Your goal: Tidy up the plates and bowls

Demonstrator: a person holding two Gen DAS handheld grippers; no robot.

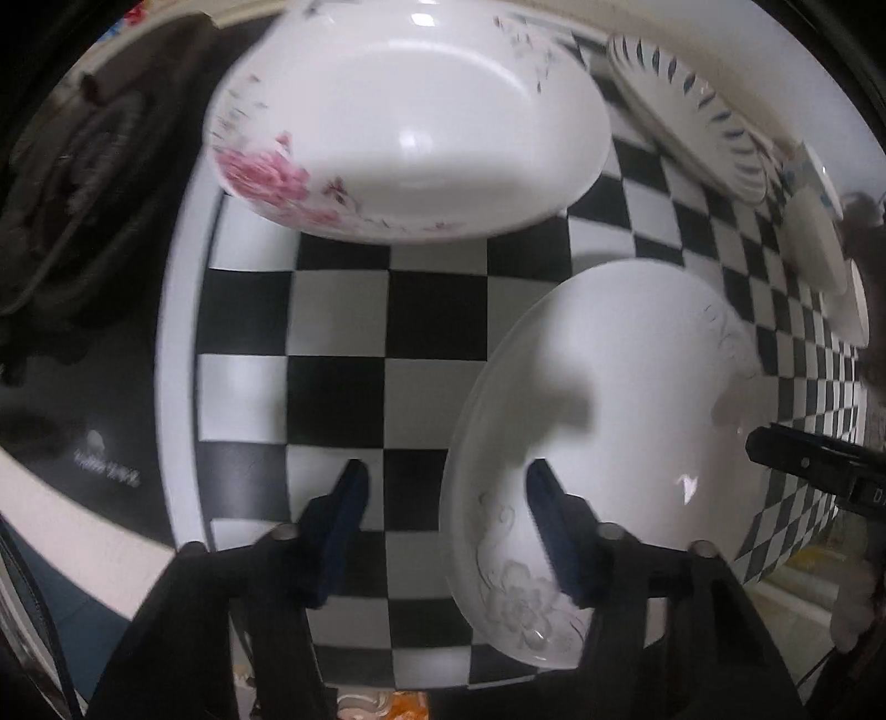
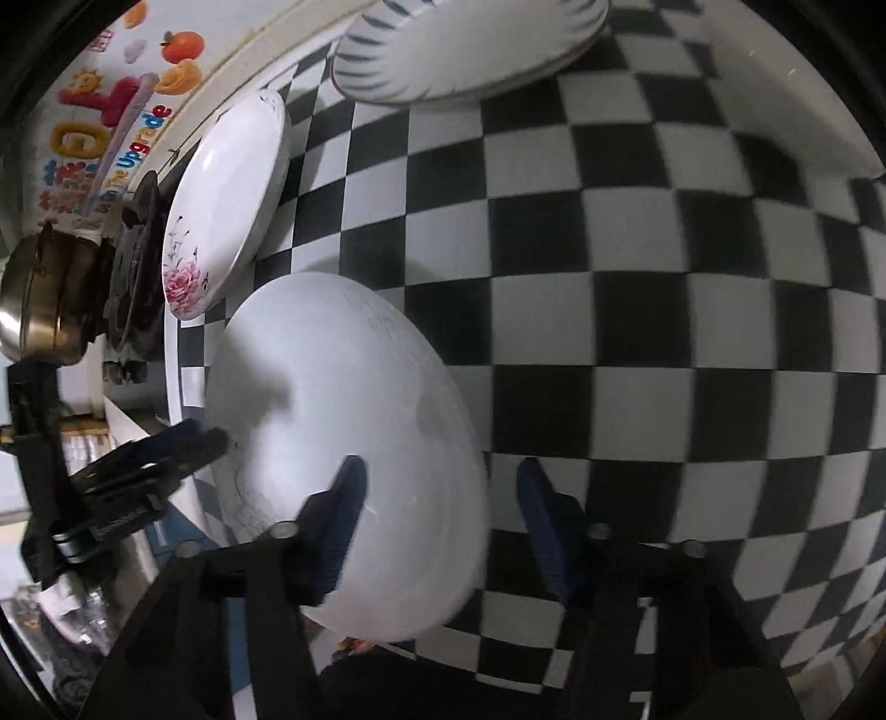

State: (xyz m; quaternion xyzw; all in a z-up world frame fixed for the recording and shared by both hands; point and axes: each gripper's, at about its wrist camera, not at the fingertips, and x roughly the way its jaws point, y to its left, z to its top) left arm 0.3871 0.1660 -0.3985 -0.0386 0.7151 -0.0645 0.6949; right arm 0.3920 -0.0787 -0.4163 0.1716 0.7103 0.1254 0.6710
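A white plate with grey flowers (image 1: pixel 620 421) lies on the checkered table (image 1: pixel 343 332); it also shows in the right wrist view (image 2: pixel 343 421). My left gripper (image 1: pixel 446 482) is open, its jaws straddling that plate's left rim. My right gripper (image 2: pixel 440 482) is open, its jaws straddling the plate's opposite rim; its tip shows in the left wrist view (image 1: pixel 797 454). A white plate with pink flowers (image 1: pixel 410 122) lies beyond; it also shows in the right wrist view (image 2: pixel 221 210). A blue-striped bowl on a plate (image 2: pixel 470 50) sits at the far edge, seen in the left wrist view too (image 1: pixel 692 105).
A gas stove burner (image 1: pixel 83 183) sits left of the table; a metal pot (image 2: pixel 39 299) stands beside it. A small white dish (image 1: pixel 819 243) lies at the table's far right edge. A colourful poster (image 2: pixel 111 111) hangs on the wall.
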